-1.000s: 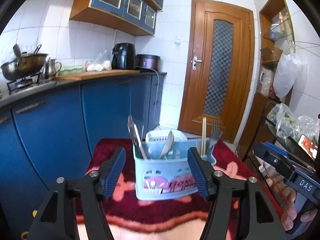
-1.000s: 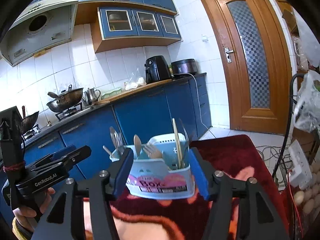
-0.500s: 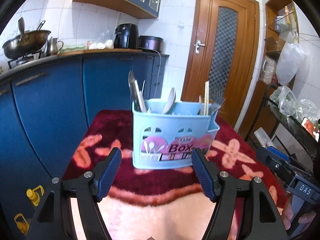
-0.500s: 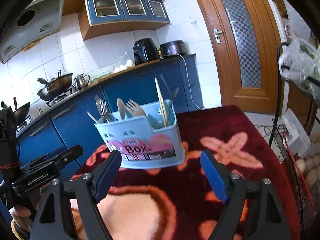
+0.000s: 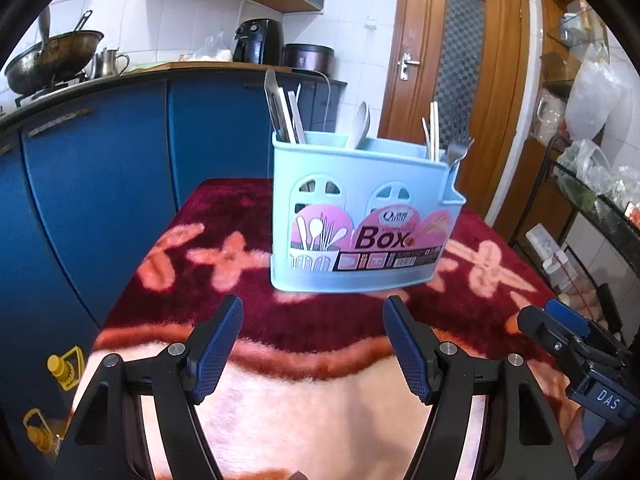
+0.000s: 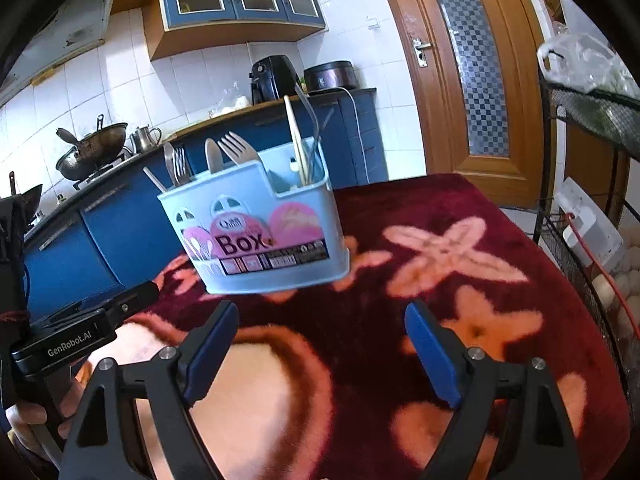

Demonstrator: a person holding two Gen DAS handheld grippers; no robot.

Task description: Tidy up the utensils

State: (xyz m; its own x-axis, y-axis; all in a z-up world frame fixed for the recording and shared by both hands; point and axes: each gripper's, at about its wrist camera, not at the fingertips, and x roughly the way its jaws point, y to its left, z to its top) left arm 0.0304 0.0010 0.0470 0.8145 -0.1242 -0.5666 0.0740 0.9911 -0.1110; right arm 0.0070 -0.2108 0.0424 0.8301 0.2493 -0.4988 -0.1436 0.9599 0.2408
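A light blue utensil box (image 5: 360, 216) marked "Box" stands upright on a dark red flowered blanket (image 5: 224, 320). It holds knives at its left, a spoon in the middle, chopsticks and forks at its right. It also shows in the right wrist view (image 6: 260, 232). My left gripper (image 5: 312, 344) is open and empty, a short way in front of the box. My right gripper (image 6: 320, 340) is open and empty, in front of the box and slightly to its right. Each gripper's body shows at the edge of the other's view.
Blue kitchen cabinets (image 5: 100, 168) with a counter, a wok (image 5: 52, 60) and an air fryer (image 5: 258, 42) run along the left. A wooden door (image 5: 460, 80) is behind. A metal rack (image 6: 592, 184) with bags and eggs stands at the right, beside the blanket's edge.
Both grippers have drawn back from the box, which sat between their fingers a second ago. The box now stands free on the blanket ahead of the fingertips.
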